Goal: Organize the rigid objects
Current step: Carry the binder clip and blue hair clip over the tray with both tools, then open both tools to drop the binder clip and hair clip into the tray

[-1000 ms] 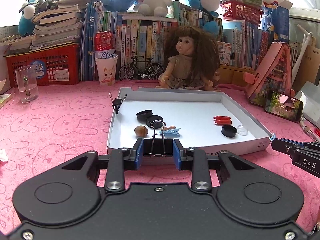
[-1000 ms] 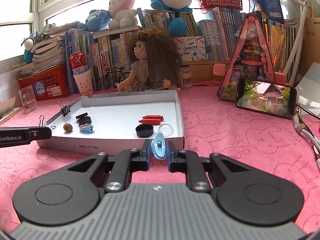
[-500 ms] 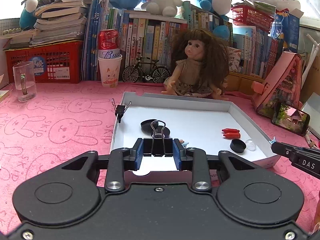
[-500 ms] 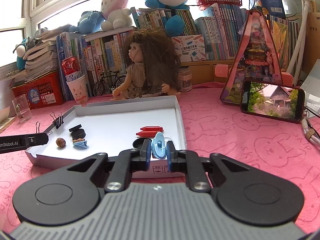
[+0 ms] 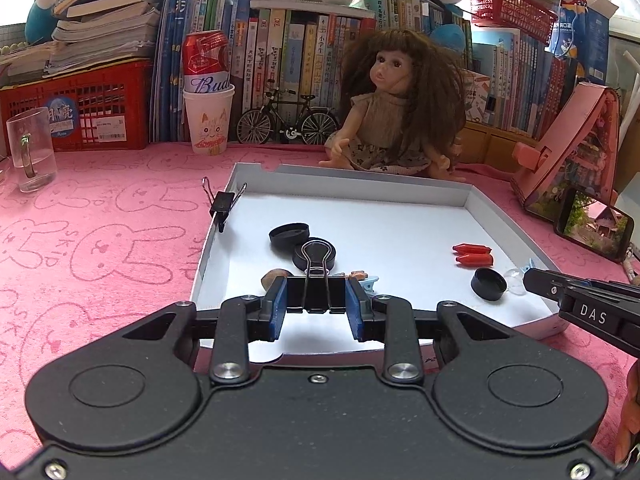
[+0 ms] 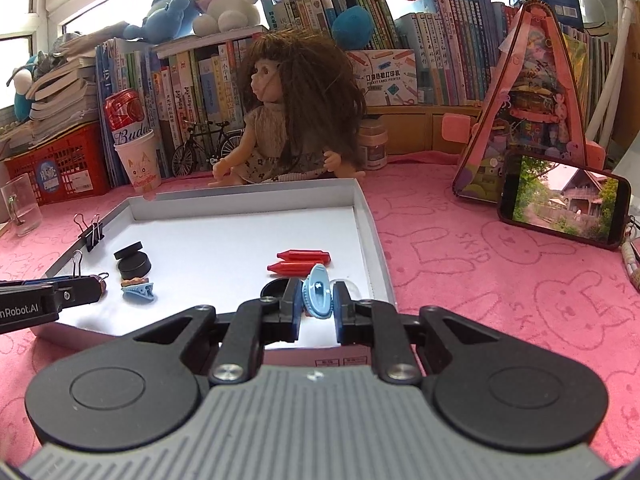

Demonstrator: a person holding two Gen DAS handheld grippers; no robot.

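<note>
A pink bunny-print cloth (image 5: 100, 240) covers the table. On it sit a white tray (image 5: 516, 240) at centre, a doll (image 5: 396, 120) at twelve o'clock, a glass mug (image 5: 32, 152) and paper cup (image 5: 208, 120) at ten (a can stands inside), and a phone (image 6: 560, 204) at two.

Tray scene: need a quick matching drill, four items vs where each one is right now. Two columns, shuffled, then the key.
Items
1. black binder clip
2. blue hair clip
3. small binder clip
4. red crayons

Places
A. lying on the white tray floor
B. clamped in the left gripper
C. clipped onto the tray's left wall
D. clamped in the right gripper

Pairs: 1-B, 2-D, 3-C, 4-A
</note>
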